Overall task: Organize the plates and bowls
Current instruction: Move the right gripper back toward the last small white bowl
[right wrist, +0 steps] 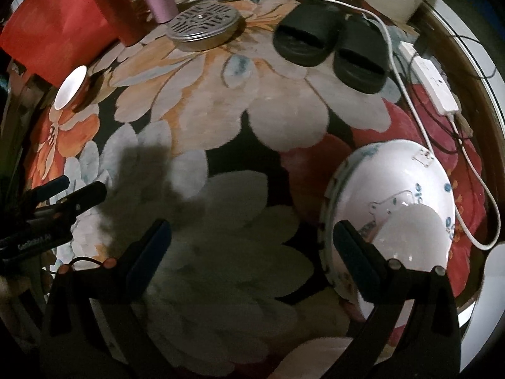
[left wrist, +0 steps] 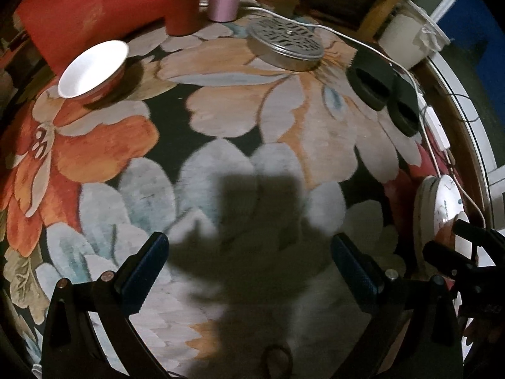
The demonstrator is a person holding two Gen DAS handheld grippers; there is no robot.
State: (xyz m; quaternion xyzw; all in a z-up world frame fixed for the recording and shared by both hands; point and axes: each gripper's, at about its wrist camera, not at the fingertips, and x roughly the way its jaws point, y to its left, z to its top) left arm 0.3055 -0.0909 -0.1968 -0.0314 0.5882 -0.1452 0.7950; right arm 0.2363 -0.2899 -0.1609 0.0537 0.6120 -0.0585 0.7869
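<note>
Right claw (right wrist: 252, 249) agape — plate (right wrist: 391, 195) partly hidden.

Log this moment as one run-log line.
left gripper: open, empty, over rug | right gripper: open, empty, beside white bear-print bowl | small red bowl: upright on floral rug, far left, untouched

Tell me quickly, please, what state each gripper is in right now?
Left gripper: open, holding nothing, above the rug.
Right gripper: open, holding nothing; the white bowl lies beside its right finger.

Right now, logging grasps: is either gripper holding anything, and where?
Nothing is held. Left gripper and right gripper are both open, over the rug.
</note>
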